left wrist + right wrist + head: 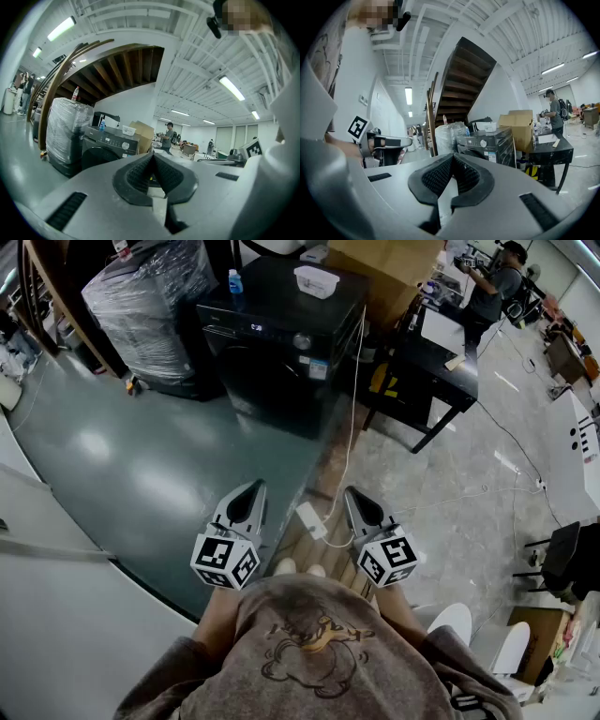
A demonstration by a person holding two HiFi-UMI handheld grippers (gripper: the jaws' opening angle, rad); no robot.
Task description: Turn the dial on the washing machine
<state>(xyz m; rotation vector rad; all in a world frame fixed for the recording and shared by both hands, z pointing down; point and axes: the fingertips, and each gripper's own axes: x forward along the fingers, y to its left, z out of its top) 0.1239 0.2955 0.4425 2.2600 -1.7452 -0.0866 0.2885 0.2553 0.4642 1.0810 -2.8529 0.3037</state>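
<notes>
Sweater [319, 652] and both tools sit closest. Left tool [255, 487] and right tool [352, 493] are held side by side, roughly level, each pinched fully closed on nothing; likely just a carry posture, no reach begun. Washing machine [272, 362] stands well ahead across the floor, its dial [302, 341] on the front panel, untouched. White cable [352, 418] runs down past the machine's right side to what looks like a power strip [311, 519] in the walk path, a trip risk. Wrapped load [150, 296] stands left of the machine, black bench [427, 381] right.

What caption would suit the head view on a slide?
Both shut, the left gripper and right gripper point toward the black washing machine and its dial.
</notes>
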